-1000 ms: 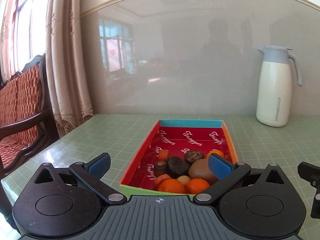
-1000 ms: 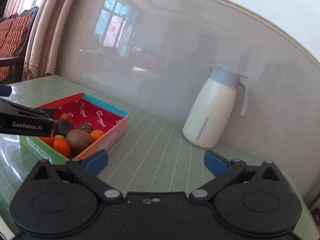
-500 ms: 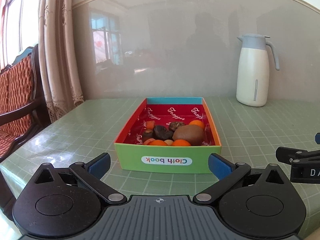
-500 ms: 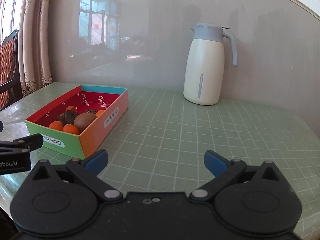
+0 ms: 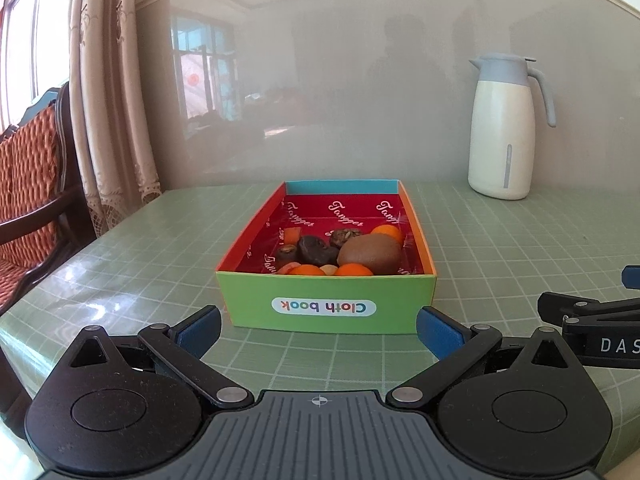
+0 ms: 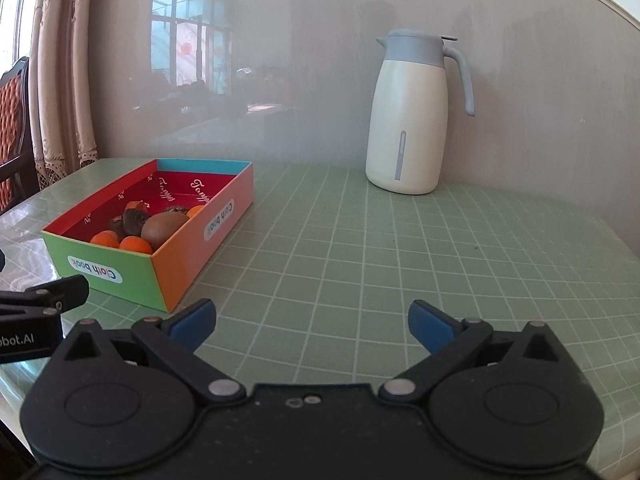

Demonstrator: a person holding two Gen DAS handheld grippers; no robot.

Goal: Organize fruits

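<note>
A colourful cardboard box (image 5: 324, 310) (image 6: 132, 276) with a green "Cloth book" front stands on the green grid table. Inside lie a brown kiwi (image 5: 369, 257) (image 6: 164, 227), small oranges (image 5: 354, 270) (image 6: 135, 245), dark wrinkled fruits (image 5: 316, 251) (image 6: 134, 220) and other small pieces. My left gripper (image 5: 319, 330) is open and empty, low over the table just in front of the box. Open and empty too, my right gripper (image 6: 311, 322) hangs over bare table to the right of the box. Each gripper's tip shows at the edge of the other's view.
A white thermos jug (image 5: 505, 132) (image 6: 412, 114) with a grey-blue lid stands at the back against the wall. A wooden chair with orange cushions (image 5: 28, 184) and a curtain (image 5: 112, 92) are at the left, beyond the table edge.
Both grippers have drawn back from the box, which was right under the left gripper a second ago and now lies in front of it. The right view turned to face the table squarely.
</note>
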